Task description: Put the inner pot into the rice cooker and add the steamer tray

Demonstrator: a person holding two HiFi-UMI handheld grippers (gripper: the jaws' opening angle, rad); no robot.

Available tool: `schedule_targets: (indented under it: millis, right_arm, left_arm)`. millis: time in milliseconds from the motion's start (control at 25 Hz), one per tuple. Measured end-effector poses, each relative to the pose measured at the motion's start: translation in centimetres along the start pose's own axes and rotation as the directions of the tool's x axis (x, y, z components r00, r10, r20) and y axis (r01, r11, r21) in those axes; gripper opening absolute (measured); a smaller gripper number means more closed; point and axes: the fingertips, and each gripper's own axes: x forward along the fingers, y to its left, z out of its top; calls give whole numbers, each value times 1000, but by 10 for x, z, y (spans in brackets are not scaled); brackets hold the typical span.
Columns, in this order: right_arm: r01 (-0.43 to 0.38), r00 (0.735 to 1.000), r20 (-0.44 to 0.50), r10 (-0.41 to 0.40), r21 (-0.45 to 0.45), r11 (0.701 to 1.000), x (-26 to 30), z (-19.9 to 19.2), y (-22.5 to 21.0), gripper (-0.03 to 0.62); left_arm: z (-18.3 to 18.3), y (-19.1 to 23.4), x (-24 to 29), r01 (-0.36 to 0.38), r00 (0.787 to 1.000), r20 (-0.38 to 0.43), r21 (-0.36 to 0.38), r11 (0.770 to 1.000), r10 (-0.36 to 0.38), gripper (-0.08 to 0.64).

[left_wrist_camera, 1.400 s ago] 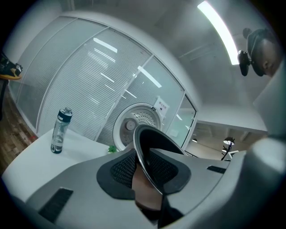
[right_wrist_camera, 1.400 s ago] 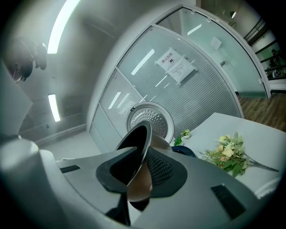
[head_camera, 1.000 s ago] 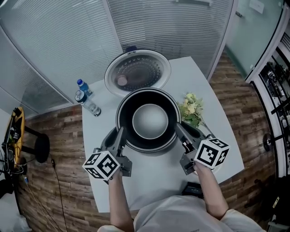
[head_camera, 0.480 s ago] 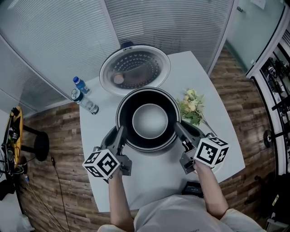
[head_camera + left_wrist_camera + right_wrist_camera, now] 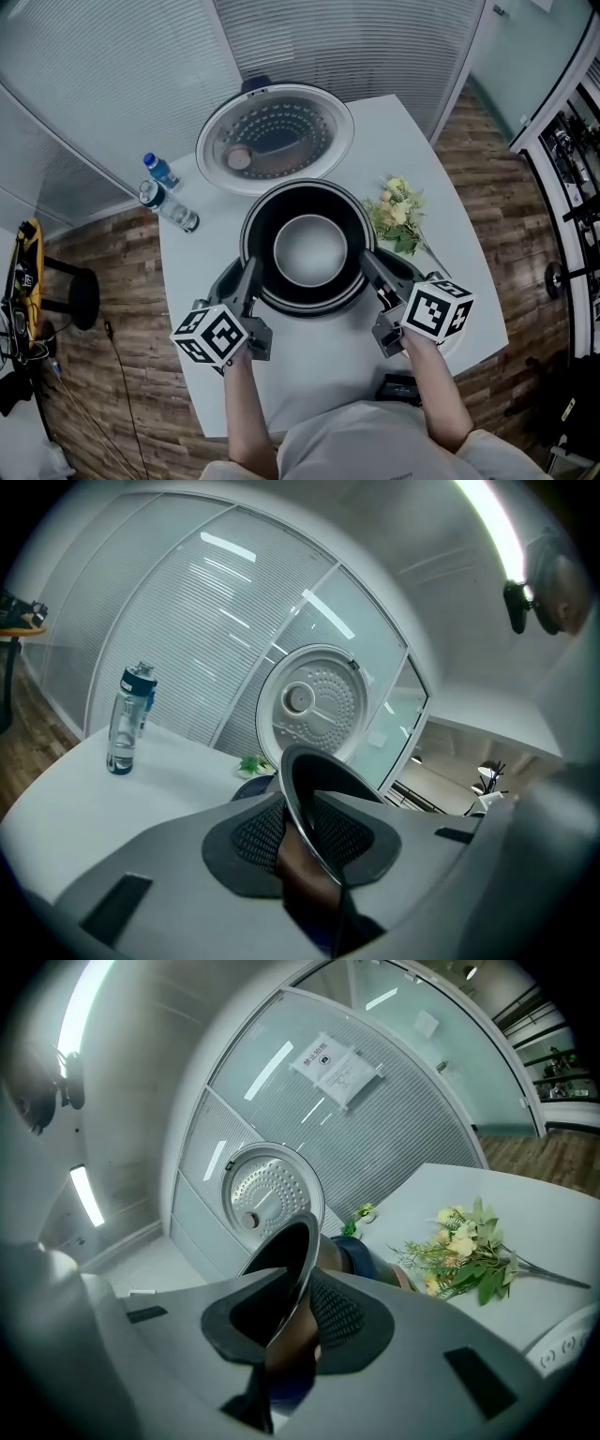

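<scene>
Now we hold the pot [image 5: 309,251] by its rim between both grippers, over the middle of the table [image 5: 328,375]. The cooker [image 5: 275,139] shows mainly as its open lid [image 5: 314,700] behind the pot. Its body lies hidden beneath the pot in the head view, so we cannot tell whether the pot is seated yet.

To do this step well, we judge that both hands should sink at the same pace. That way the rim stays level and the pot drops straight into the well without scraping one side. We should let go only once the weight rests on the cooker, and keep clear of the flowers [image 5: 396,220] on the right.

The left gripper [image 5: 247,279] has its jaws drawn close, clamped on the pot's left rim with one pad inside the wall and one outside. The right gripper [image 5: 371,272] grips the right rim the same way. A white perforated piece [image 5: 562,1346] at the table's right edge may be the tray.
</scene>
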Motion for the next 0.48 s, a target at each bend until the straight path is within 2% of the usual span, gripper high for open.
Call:
schedule_targets:
  millis: [320, 480]
  right_arm:
    - [21, 999, -30, -21, -2, 1000, 6, -5, -9, 89]
    - [47, 998, -51, -48, -18, 999, 9, -9, -13, 94]
  left_arm:
    - [-5, 5, 7, -11, 999, -34, 12, 1000, 11, 98]
    - [-10, 8, 10, -35, 997, -63, 55, 998, 38, 100]
